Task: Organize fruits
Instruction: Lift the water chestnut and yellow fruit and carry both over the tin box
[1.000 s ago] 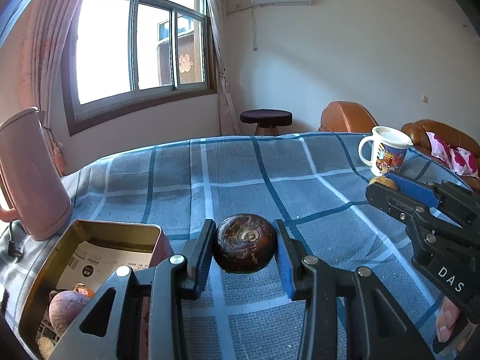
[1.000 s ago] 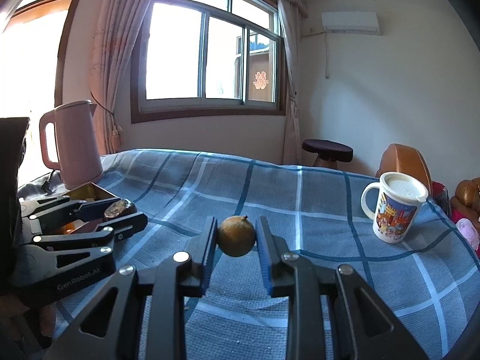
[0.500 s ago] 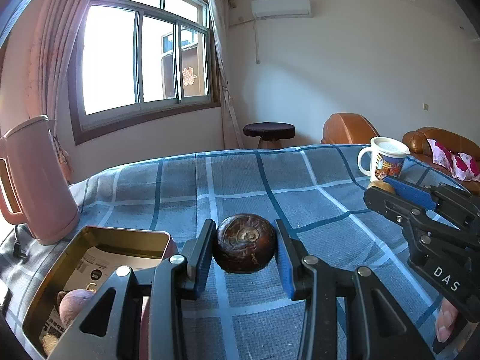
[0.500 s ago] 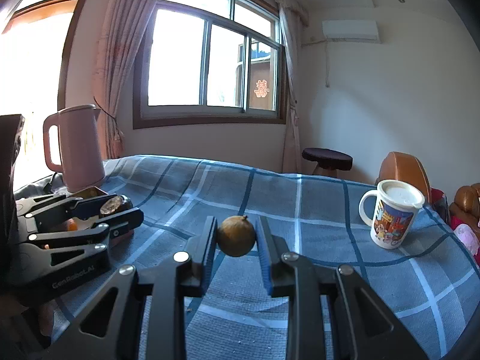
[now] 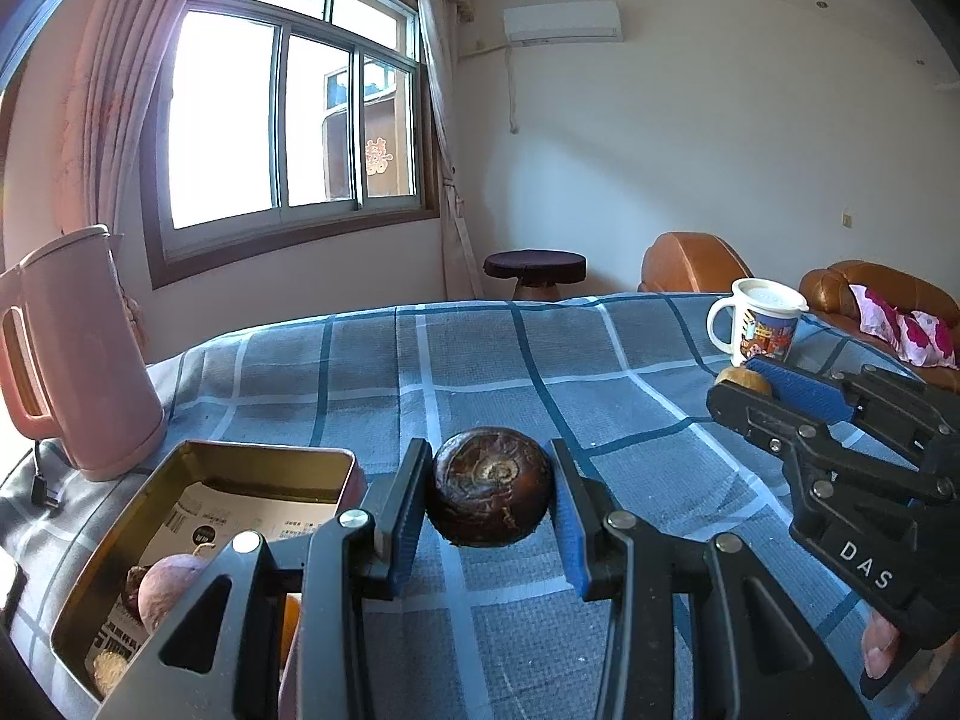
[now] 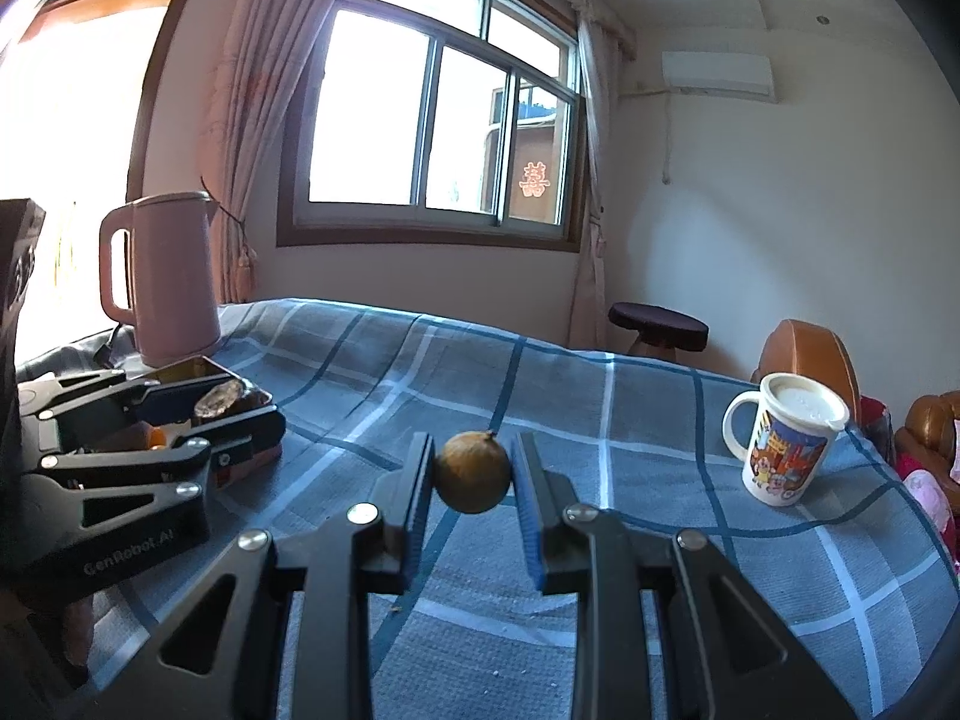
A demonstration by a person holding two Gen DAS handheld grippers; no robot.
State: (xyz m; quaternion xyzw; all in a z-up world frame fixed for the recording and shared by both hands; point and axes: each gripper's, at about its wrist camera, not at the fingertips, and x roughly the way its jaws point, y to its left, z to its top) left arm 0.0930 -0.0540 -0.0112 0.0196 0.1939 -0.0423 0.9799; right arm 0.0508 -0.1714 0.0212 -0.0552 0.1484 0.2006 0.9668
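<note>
My left gripper (image 5: pixel 489 495) is shut on a dark brown round fruit (image 5: pixel 491 493), held above the blue checked cloth just right of a gold metal tin (image 5: pixel 198 462). The tin holds a purple-brown fruit (image 5: pixel 171 588) and other small fruits, partly hidden by my fingers. My right gripper (image 6: pixel 472 474) is shut on a small yellow-brown round fruit (image 6: pixel 472 473) over the middle of the cloth. In the left wrist view the right gripper (image 5: pixel 750 387) reaches in from the right with that fruit (image 5: pixel 741 378). The right wrist view shows the left gripper (image 6: pixel 240 405) at the left, over the tin.
A pink kettle (image 5: pixel 72 348) stands behind the tin at the left, with a cable beside it. A white printed mug (image 6: pixel 786 438) stands on the right of the cloth. A dark stool (image 5: pixel 534 270) and brown leather seats (image 5: pixel 690 261) lie beyond the table.
Both views have tilted up slightly, so the table sits lower in frame. Each gripper still holds its fruit in the same way.
</note>
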